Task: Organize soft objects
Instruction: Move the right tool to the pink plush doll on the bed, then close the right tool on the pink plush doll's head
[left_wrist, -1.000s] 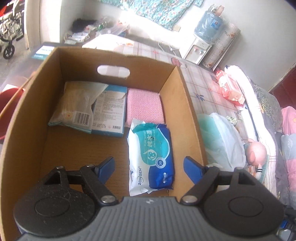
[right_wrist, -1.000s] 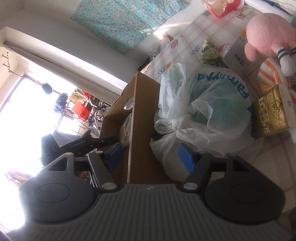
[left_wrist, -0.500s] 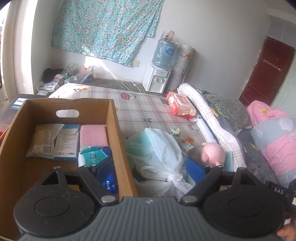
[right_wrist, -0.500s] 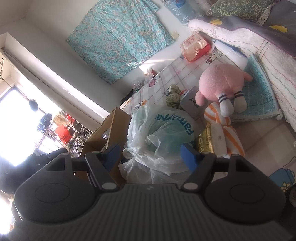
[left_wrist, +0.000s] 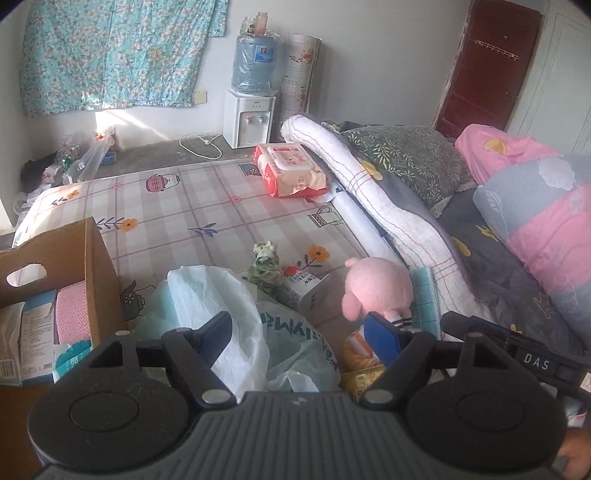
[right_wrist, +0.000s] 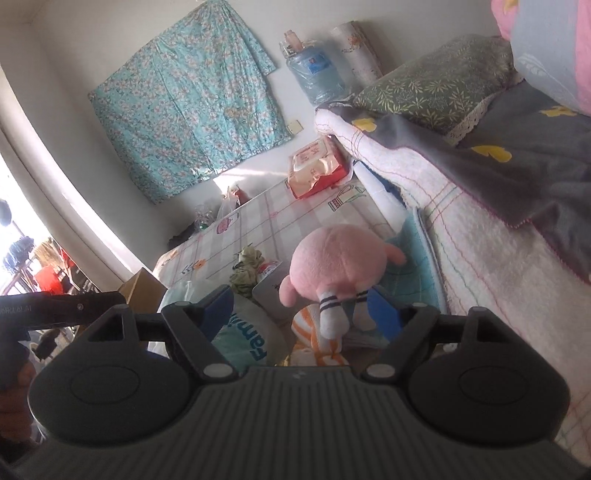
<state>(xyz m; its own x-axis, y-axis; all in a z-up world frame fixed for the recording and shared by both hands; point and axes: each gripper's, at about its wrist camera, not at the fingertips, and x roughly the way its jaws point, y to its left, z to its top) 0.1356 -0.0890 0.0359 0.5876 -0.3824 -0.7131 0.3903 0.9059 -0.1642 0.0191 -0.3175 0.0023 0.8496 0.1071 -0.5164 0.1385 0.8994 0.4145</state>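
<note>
The plush (left_wrist: 378, 286) is pale pink, its legs white with navy stripes. The bag (left_wrist: 236, 317) is translucent white with teal print. Beside it the box (left_wrist: 92, 273) is plain brown card, with a pink dotted pad (left_wrist: 72, 314) inside. The sheet (left_wrist: 192, 206) on the bed is a pale pink-and-grey check with teapots and orange flowers. Near its far edge the wipes pack (left_wrist: 291, 168) is red and peach. The wall cloth (left_wrist: 110, 51) is turquoise with small pink blossoms. The pillow (left_wrist: 410, 158) is olive with yellow leaves. Both tongs (left_wrist: 303, 336) (right_wrist: 301, 312) are dark grey with blue pads (left_wrist: 382, 338).
</note>
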